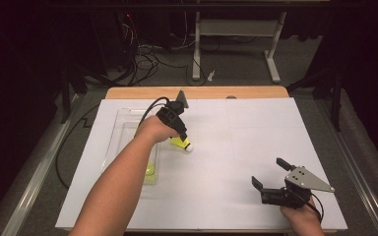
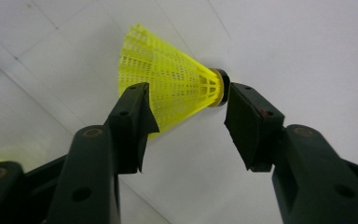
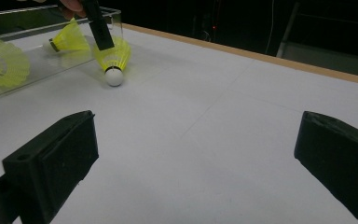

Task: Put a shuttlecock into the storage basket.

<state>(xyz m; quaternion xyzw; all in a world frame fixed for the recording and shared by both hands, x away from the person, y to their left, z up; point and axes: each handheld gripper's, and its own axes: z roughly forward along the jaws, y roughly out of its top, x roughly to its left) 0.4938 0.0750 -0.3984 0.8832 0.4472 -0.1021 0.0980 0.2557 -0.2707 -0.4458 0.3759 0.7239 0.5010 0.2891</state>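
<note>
Lying on the white tabletop (image 1: pixel 236 162), just beside the right wall of a clear plastic tray (image 1: pixel 123 118): a yellow shuttlecock (image 2: pixel 177 88). Skirt of bright yellow plastic mesh, flaring from a narrow neck to a wide open rim, ribbed lengthwise and cross-latticed. At the neck a thin black band, then a rounded white cork tip, seen in the right gripper view pointing toward the camera and resting on the tabletop. Tilted, rim raised toward the tray side, tip low.

Straddled by the left hand-held gripper (image 2: pixel 186 121), coming down from above. Jaws partly closed around the shuttlecock: in the left gripper view one pad overlapping the mesh skirt, the other just at the black band near the tip. Whether the pads already press on it cannot be told; skirt showing no crushing or denting.

Inside the tray, two more yellow shuttlecocks (image 3: pixel 2 63) of the same make, one with its open rim facing the right gripper view, the other farther back on its side.

Right hand-held gripper (image 1: pixel 270 177) resting low near the front right of the tabletop, well apart from the shuttlecock, jaws spread wide with nothing between them but bare white surface.
</note>
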